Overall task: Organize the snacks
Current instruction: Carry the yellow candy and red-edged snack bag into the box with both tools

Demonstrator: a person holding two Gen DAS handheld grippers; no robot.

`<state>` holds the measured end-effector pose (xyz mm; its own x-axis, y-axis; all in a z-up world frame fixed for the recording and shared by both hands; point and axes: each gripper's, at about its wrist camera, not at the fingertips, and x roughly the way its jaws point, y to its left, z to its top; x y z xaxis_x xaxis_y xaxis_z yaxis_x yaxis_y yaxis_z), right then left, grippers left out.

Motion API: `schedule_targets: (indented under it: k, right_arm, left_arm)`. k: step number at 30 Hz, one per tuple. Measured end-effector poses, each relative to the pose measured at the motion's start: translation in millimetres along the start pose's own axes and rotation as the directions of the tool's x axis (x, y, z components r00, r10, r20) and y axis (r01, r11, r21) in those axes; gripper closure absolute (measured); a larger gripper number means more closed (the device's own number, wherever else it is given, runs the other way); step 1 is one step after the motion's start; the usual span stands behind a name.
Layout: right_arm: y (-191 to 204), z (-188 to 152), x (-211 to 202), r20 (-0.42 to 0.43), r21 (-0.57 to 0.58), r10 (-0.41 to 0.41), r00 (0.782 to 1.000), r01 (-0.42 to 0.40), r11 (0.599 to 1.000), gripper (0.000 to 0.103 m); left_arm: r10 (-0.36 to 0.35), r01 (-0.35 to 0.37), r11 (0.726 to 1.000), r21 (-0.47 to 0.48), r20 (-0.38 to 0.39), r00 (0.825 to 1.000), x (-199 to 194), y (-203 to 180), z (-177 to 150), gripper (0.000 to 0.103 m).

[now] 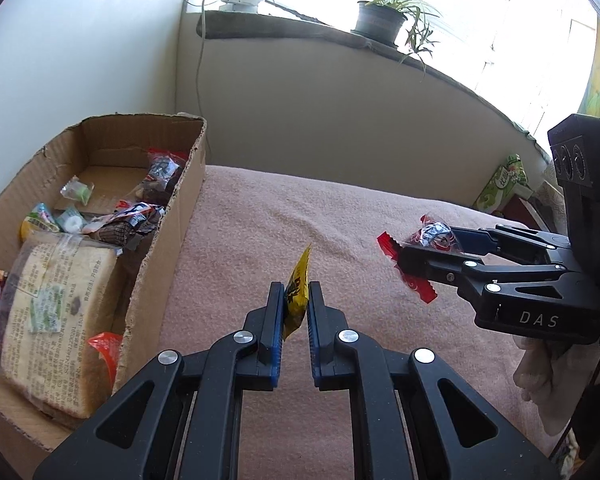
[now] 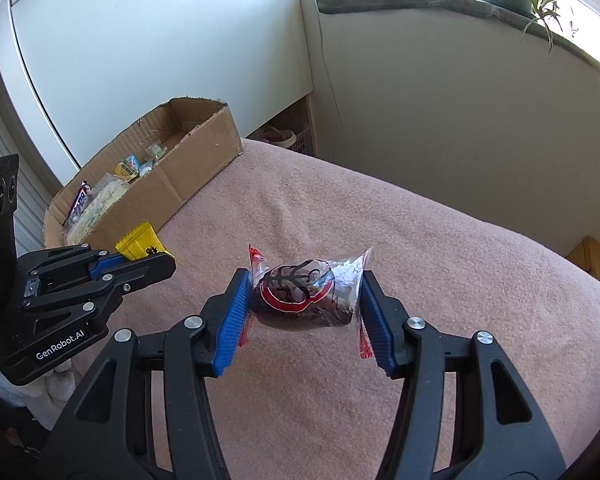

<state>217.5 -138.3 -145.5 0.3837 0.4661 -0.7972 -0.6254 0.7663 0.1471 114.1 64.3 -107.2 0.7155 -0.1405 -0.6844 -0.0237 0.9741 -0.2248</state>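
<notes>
My left gripper is shut on a yellow snack packet, held edge-on above the pink blanket, just right of the cardboard box. It also shows in the right wrist view with the yellow packet. My right gripper is shut on a clear red-printed wrapped snack, held above the blanket; it shows in the left wrist view with that snack. The box holds several snacks, among them a wrapped bread slice.
The pink blanket covers the surface. The box stands at its far left corner by a white wall. A sill with a potted plant and a power adapter runs behind. A green tissue pack lies far right.
</notes>
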Motion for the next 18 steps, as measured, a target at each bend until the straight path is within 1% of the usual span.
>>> schedule_targets:
  k: [10, 14, 15, 18]
  right_arm:
    - [36, 24, -20, 0.059, -0.044, 0.002, 0.998, 0.0, 0.999, 0.047]
    - [53, 36, -24, 0.08, -0.065, 0.008, 0.997, -0.003, 0.998, 0.047]
    - [57, 38, -24, 0.084, -0.07, 0.009, 0.996, -0.003, 0.998, 0.047]
    - [69, 46, -25, 0.096, -0.082, 0.016, 0.995, -0.008, 0.997, 0.047]
  left_arm:
    - [-0.014, 0.014, 1.0, -0.007, 0.09, 0.996, -43, 21, 11, 0.093]
    - [-0.01, 0.012, 1.0, -0.014, 0.116, 0.993, -54, 36, 14, 0.093]
    - [-0.007, 0.009, 1.0, -0.017, 0.121, 0.993, -53, 32, 18, 0.093]
    - [-0.001, 0.004, 1.0, -0.023, 0.137, 0.991, -58, 38, 20, 0.093]
